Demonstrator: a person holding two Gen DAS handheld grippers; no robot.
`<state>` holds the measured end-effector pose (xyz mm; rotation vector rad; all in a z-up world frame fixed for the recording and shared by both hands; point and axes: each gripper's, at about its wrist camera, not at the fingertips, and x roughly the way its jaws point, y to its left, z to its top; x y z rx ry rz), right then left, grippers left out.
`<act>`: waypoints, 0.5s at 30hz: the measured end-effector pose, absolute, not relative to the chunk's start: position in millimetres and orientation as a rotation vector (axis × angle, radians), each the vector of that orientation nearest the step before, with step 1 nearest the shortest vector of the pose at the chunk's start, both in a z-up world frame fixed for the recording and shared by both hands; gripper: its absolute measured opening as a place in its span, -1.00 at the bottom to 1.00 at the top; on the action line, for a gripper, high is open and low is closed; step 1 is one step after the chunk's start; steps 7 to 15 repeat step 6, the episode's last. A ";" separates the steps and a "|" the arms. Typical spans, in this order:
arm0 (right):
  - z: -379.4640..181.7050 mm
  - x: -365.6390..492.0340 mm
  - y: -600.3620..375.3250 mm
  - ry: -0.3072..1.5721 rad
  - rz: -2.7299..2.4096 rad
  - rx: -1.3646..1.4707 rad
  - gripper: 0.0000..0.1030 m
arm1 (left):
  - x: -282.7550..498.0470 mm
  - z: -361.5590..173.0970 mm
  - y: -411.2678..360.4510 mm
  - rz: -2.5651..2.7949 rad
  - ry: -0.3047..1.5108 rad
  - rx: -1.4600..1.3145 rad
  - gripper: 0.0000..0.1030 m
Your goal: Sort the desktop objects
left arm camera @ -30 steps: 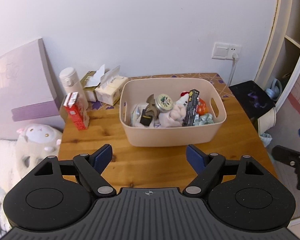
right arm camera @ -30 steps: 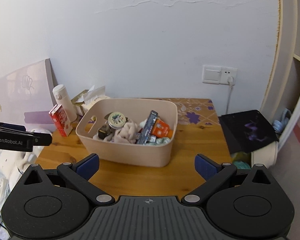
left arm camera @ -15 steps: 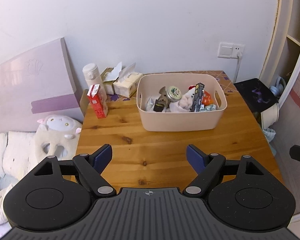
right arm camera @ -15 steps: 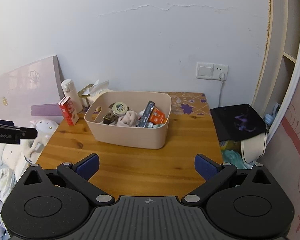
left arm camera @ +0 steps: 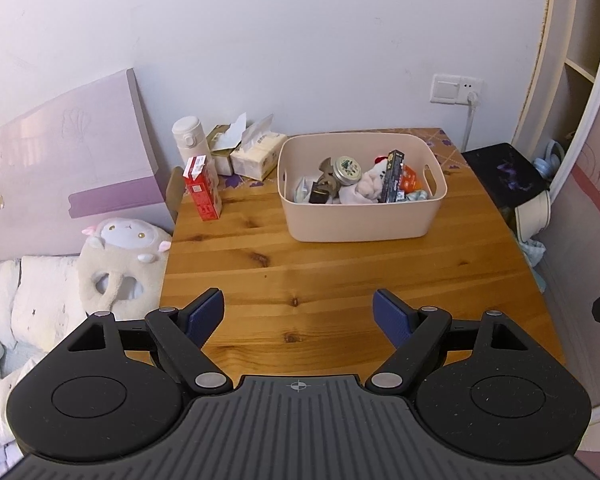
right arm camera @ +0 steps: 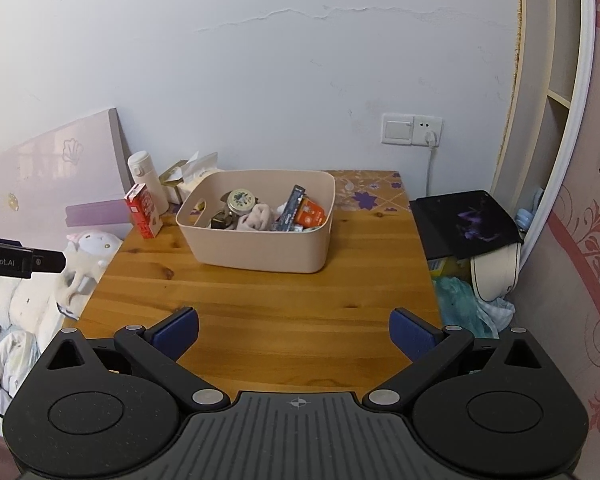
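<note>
Both tongs, left and right, gape wide and empty, well short of the filled beige bin; a careless reach could topple the red carton beside it.

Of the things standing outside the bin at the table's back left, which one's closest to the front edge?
The red carton. It stands forward of the white bottle and the two tissue boxes, which sit back against the wall.

The left claw points forward and downward, its blue pads spread wide with nothing between them. The right claw is posed alike, wide and empty.
</note>
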<state>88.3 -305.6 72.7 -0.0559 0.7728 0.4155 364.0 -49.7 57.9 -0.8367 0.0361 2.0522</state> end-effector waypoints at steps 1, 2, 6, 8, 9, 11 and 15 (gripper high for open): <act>73.1 88.2 -305.3 0.773 0.416 -0.057 1.00 | 363.2 58.5 -50.4 2.048 0.033 -0.836 0.61; 72.9 88.2 -305.5 0.773 0.415 -0.059 1.00 | 362.2 59.3 -51.7 2.040 0.027 -0.836 0.61; 69.2 90.1 -305.5 0.788 0.408 -0.059 1.00 | 358.1 64.4 -53.3 2.019 0.004 -0.817 0.61; 69.2 90.1 -305.5 0.788 0.408 -0.059 1.00 | 358.1 64.4 -53.3 2.019 0.004 -0.817 0.61; 69.2 90.1 -305.5 0.788 0.408 -0.059 1.00 | 358.1 64.4 -53.3 2.019 0.004 -0.817 0.61; 69.2 90.1 -305.5 0.788 0.408 -0.059 1.00 | 358.1 64.4 -53.3 2.019 0.004 -0.817 0.61; 69.2 90.1 -305.5 0.788 0.408 -0.059 1.00 | 358.1 64.4 -53.3 2.019 0.004 -0.817 0.61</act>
